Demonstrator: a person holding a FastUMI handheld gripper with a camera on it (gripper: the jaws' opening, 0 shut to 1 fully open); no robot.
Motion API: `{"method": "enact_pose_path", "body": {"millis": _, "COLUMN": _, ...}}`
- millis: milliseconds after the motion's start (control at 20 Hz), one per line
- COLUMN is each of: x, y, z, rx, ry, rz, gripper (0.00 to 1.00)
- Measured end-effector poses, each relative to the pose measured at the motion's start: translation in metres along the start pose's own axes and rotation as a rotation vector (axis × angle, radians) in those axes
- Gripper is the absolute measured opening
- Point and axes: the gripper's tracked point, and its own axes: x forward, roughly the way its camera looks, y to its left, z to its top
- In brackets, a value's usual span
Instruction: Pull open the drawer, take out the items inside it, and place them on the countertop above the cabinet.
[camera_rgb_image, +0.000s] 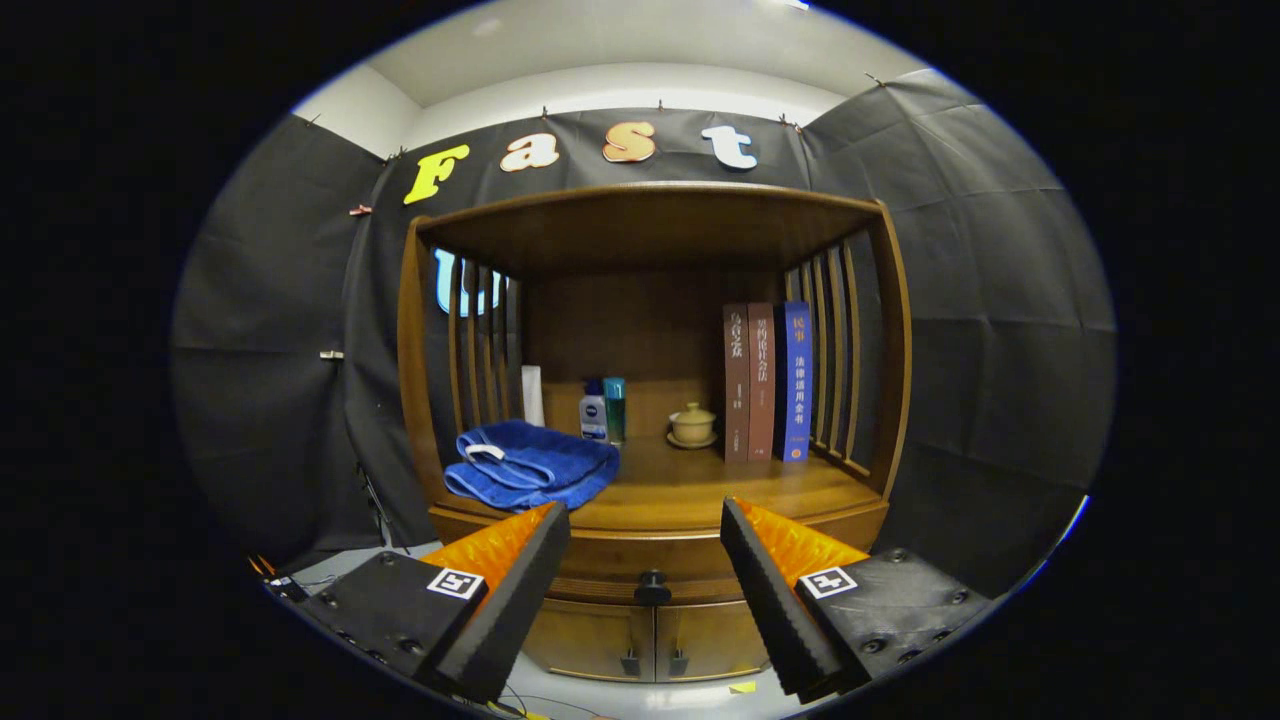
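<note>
A wooden cabinet (655, 400) stands against the booth's black cloth wall, its upper part an open alcove with slatted sides and a roof board. The alcove's floor is the table (700, 490) of the task, and it already carries several things. At the left lies a folded blue towel (530, 465) with a white loop on top, hanging slightly over the front edge. Behind it stands a white tube-like container (533, 395) (too small to say more), then a white bottle with a blue label (593, 413) and a teal bottle (614, 408) just beside it; the label's writing is too small to read. Near the middle sits a small lidded ceramic cup on a saucer (692, 425). At the right three books (768, 382) stand upright, touching, two brown and one blue, their spines printed with Chinese characters I cannot make out reliably.

Below the table runs the drawer (650, 565), shut, with a dark round knob (652, 585) at its middle; what it holds is hidden. Under it are two cabinet doors (650, 640) with small dark pulls where they meet.

The gripper (645, 590) hangs in front of the drawer, its fingers (505, 600) spread wide and holding nothing, the knob lying between them and somewhat beyond their tips.
</note>
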Motion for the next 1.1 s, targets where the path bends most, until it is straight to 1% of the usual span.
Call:
{"method": "enact_pose_path", "body": {"millis": 300, "x": 0.042, "y": -0.001, "z": -0.075, "rx": 0.037, "ry": 0.11, "rz": -0.01, "gripper": 0.99}}
{"method": "enact_pose_path", "body": {"millis": 400, "x": 0.059, "y": -0.003, "z": -0.101, "rx": 0.026, "ry": 0.144, "rz": -0.019, "gripper": 0.99}}
{"method": "enact_pose_path", "body": {"millis": 800, "x": 0.11, "y": -0.008, "z": -0.163, "rx": 0.026, "ry": 0.279, "rz": -0.055, "gripper": 0.99}}
{"method": "enact_pose_path", "body": {"millis": 850, "x": 0.112, "y": -0.01, "z": -0.171, "rx": 0.018, "ry": 0.305, "rz": -0.064, "gripper": 0.87}}
{"method": "enact_pose_path", "body": {"millis": 900, "x": 0.111, "y": -0.008, "z": -0.176, "rx": 0.019, "ry": 0.329, "rz": -0.05, "gripper": 0.75}}
{"method": "enact_pose_path", "body": {"millis": 1000, "x": 0.116, "y": -0.008, "z": -0.176, "rx": -0.006, "ry": 0.327, "rz": -0.049, "gripper": 0.52}}
{"method": "enact_pose_path", "body": {"millis": 1050, "x": 0.11, "y": -0.009, "z": -0.174, "rx": -0.025, "ry": 0.338, "rz": -0.051, "gripper": 0.46}}
{"method": "enact_pose_path", "body": {"millis": 1100, "x": 0.109, "y": -0.01, "z": -0.174, "rx": -0.036, "ry": 0.341, "rz": -0.055, "gripper": 0.42}}
